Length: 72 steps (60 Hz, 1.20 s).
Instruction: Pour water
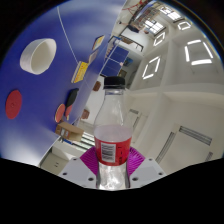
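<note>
While the fingers [112, 165] hold it tight from both sides, the bottle [111, 125] stands up tall between them. It is a clear plastic bottle with a black cap [114, 83] on top. A red label [110, 150] goes around its lower part. The plastic is see-through, and I cannot tell how much water is inside. The purple pads [92, 157] of the fingers press on the bottle near the label. The view tips upward, so behind the bottle is a blue wall [45, 85] with a big white circle [38, 54] and a red circle [14, 103] on it. Up beyond the cap is a ceiling with bright square lights [152, 67]. Beside the bottle, low down on the blue wall's side, something brown shows, too small to name.
</note>
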Each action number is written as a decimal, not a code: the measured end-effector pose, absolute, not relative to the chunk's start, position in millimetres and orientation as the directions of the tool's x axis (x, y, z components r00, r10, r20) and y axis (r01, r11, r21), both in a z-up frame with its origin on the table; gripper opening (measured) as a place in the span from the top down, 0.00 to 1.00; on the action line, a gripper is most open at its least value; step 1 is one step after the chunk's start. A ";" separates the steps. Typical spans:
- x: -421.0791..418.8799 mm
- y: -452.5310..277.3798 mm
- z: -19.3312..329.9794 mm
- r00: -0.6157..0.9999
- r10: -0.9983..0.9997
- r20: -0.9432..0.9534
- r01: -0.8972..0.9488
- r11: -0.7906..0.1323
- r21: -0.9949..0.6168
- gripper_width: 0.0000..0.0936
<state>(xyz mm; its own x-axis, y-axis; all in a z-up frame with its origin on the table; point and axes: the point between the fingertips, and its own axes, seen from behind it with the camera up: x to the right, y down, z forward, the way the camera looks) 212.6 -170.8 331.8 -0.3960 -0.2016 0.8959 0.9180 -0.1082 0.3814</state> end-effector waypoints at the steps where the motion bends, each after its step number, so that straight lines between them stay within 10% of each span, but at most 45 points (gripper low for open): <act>1: 207.0 -164.7 326.4 -0.429 -0.196 0.882 0.903 -0.095 0.418 0.65; 19: 150.3 -119.1 223.8 -0.704 -0.124 0.699 0.693 0.093 0.715 0.65; 32: 155.6 -120.8 240.9 -0.605 -0.124 0.786 0.783 0.087 0.616 0.65; 51: 205.1 -144.7 364.4 0.461 -0.122 0.879 0.887 0.034 -0.460 0.65; 59: 213.6 -157.6 332.5 0.884 -0.020 0.467 0.467 0.002 -0.884 0.65; 72: 232.1 -145.9 208.0 0.995 0.027 0.094 0.097 -0.161 -0.982 0.65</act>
